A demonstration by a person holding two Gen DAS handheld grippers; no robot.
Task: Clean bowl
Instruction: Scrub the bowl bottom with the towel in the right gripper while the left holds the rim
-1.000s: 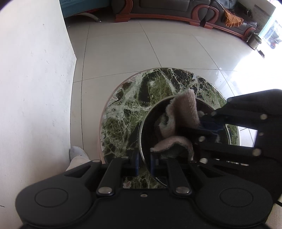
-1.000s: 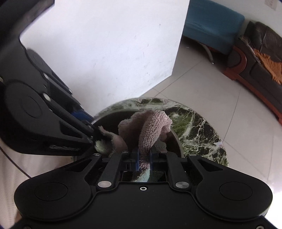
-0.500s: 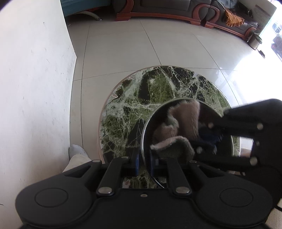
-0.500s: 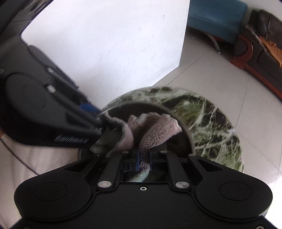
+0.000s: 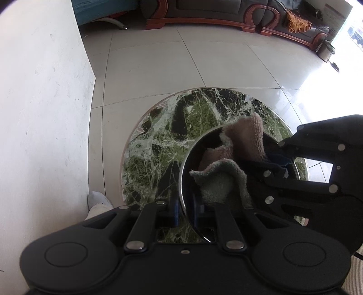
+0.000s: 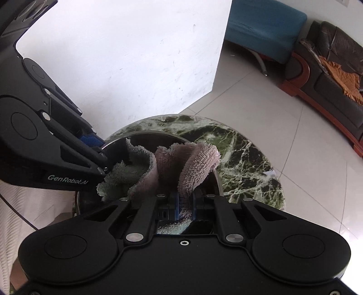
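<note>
Round green marble worktop [image 5: 158,140] on pale tiled floor [image 5: 147,63]. Steel bowl [image 5: 185,181] on it (tilted), rim clenched by left claw [image 5: 184,212]. Right claw [image 6: 185,205] inside bowl, clenched on pink cloth [image 6: 192,163]. Sofa [image 5: 204,9] behind.

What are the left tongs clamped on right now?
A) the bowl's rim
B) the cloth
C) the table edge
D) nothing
A: in the left wrist view the left tongs pinch the metal bowl's rim between their blue pads, while the right tongs grip the cloth inside the bowl.
</note>
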